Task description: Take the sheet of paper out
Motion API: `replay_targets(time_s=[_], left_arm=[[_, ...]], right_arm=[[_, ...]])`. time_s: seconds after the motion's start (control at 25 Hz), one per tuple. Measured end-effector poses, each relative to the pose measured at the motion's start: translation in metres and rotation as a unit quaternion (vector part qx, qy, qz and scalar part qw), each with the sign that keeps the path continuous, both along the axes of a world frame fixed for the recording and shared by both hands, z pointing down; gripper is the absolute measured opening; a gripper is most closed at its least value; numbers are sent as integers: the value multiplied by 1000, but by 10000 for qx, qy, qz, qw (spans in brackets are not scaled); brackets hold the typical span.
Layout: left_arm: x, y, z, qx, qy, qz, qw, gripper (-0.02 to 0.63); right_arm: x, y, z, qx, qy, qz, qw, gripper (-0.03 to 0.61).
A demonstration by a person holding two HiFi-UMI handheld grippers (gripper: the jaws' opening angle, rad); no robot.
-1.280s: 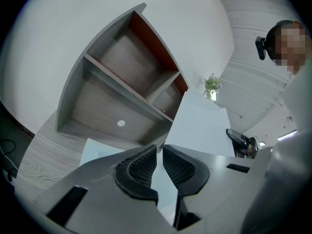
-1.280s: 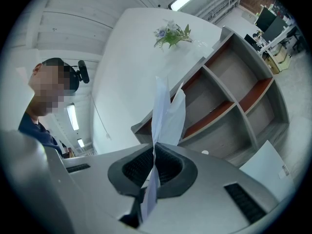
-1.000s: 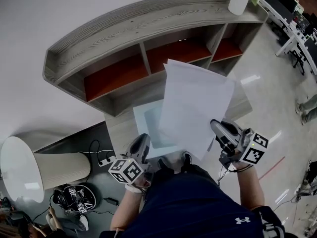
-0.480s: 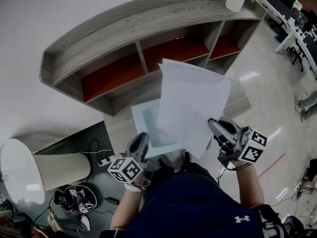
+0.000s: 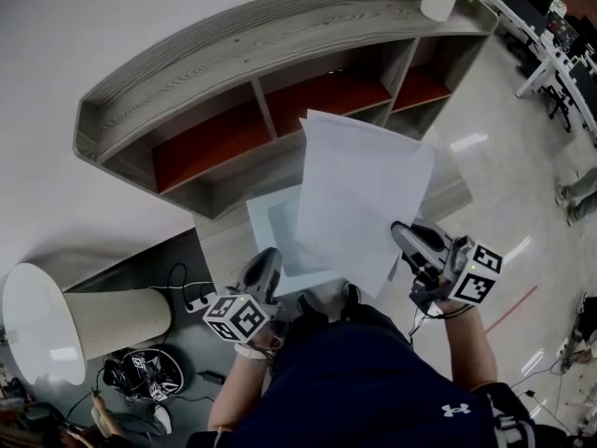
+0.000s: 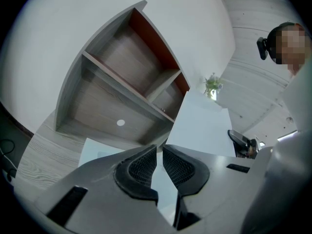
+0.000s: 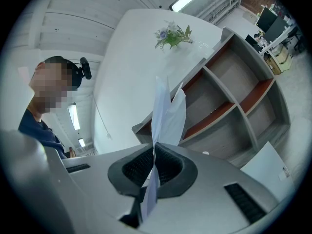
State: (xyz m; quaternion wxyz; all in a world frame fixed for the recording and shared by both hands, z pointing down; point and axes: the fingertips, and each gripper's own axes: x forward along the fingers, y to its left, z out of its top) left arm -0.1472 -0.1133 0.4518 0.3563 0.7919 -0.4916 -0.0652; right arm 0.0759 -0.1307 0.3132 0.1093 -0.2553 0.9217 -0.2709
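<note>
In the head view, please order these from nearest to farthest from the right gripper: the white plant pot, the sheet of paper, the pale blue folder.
1. sheet of paper, clamped in the right gripper
2. pale blue folder, on the low bench to the left
3. white plant pot, atop the shelf unit, farthest

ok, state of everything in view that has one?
Paper: lifted, looks clear of folder.
Folder: flat on bench, near edge pinched.
Right gripper: shut on paper.
Left gripper: shut on folder.
</note>
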Motion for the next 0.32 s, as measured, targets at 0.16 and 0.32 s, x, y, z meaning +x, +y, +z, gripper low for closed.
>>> replay_targets(time_s=[0.16,0.32], left_arm=[[0,5,3,-57,13,-19,10000,49],[-1,16,6,-187,24,-40,9998,49]], right_arm=[[0,4,4,-39,16,-6,10000,14],[1,10,6,-164,37,-8,9999,14]])
